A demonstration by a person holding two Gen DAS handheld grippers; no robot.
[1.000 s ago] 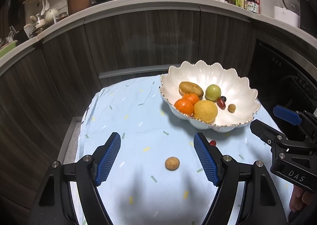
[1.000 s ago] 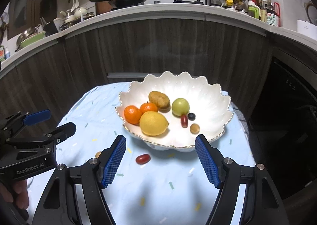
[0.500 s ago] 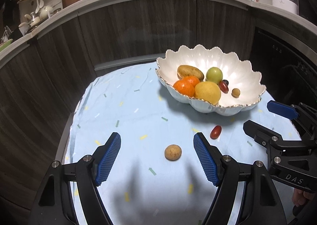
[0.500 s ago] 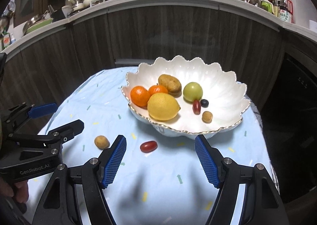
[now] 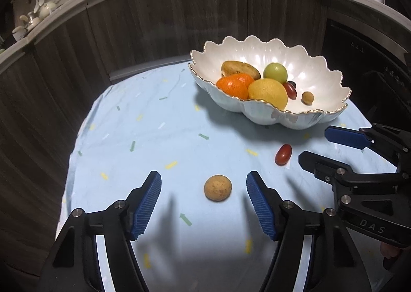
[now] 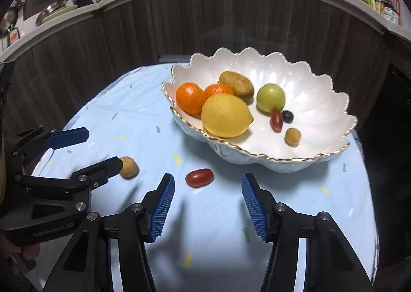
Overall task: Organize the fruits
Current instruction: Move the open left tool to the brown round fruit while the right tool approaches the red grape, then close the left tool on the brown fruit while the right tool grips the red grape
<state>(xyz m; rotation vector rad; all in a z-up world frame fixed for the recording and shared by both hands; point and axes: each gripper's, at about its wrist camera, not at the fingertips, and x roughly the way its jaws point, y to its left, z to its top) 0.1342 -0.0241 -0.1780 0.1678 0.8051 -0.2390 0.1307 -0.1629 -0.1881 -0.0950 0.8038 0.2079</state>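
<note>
A small round brown fruit [image 5: 217, 187] lies on the blue cloth between the fingers of my left gripper [image 5: 203, 179], just past the tips. The jaws are closing, and the pads stand clear of it. A red oval fruit [image 6: 199, 177] lies in front of my right gripper [image 6: 207, 176], level with its fingertips; those jaws are closing too, without contact. Each gripper shows in the other's view: the right gripper [image 5: 314, 145] near the red oval fruit [image 5: 283, 154], the left gripper [image 6: 104, 148] around the brown fruit [image 6: 128, 166]. The white scalloped bowl [image 6: 257, 53] holds a lemon [image 6: 226, 115], two oranges and several smaller fruits.
The bowl [image 5: 269, 41] stands at the far right of the round table's blue confetti-patterned cloth [image 5: 143, 138]. Dark wooden cabinet fronts [image 5: 154, 30] curve behind the table under a counter with kitchenware. A dark appliance stands at the right.
Both grippers have sunk towards the table and come closer to the two loose fruits. Both pairs of jaws have narrowed. The fruits have not moved.
</note>
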